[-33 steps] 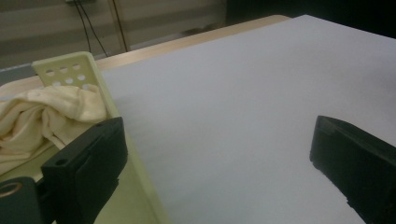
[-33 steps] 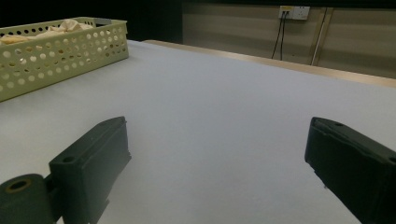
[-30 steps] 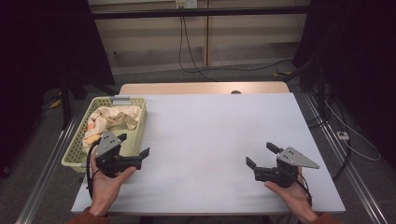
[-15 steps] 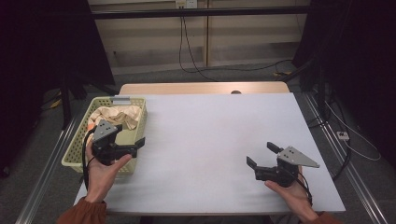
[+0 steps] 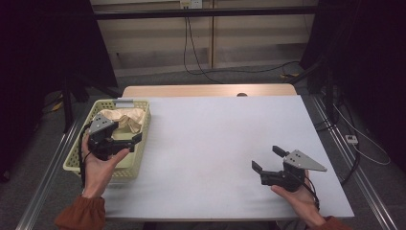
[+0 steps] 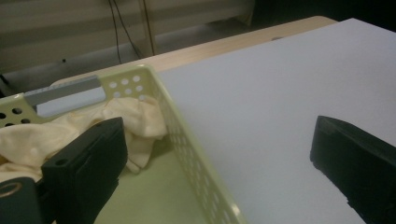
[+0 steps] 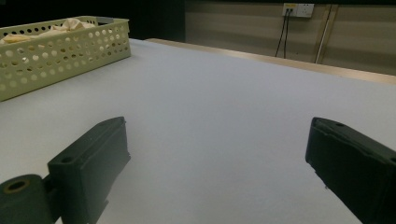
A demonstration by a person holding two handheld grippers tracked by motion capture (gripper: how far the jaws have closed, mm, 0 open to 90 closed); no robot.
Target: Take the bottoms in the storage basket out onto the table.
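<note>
A pale green perforated basket stands at the table's left edge and holds a crumpled cream cloth. My left gripper hovers over the basket, open and holding nothing. In the left gripper view its jaws straddle the basket's right wall, with the cream cloth just ahead of the left jaw. My right gripper rests low near the table's front right, open with nothing between its jaws. The right gripper view shows the basket far off at the left, across the white tabletop.
The white table stretches between the two grippers, with a wooden strip along its far edge. Cables and dark stands lie on the floor beyond and to the right.
The left gripper has risen from the table's front left and moved forward over the basket. The right gripper has stayed where it was.
</note>
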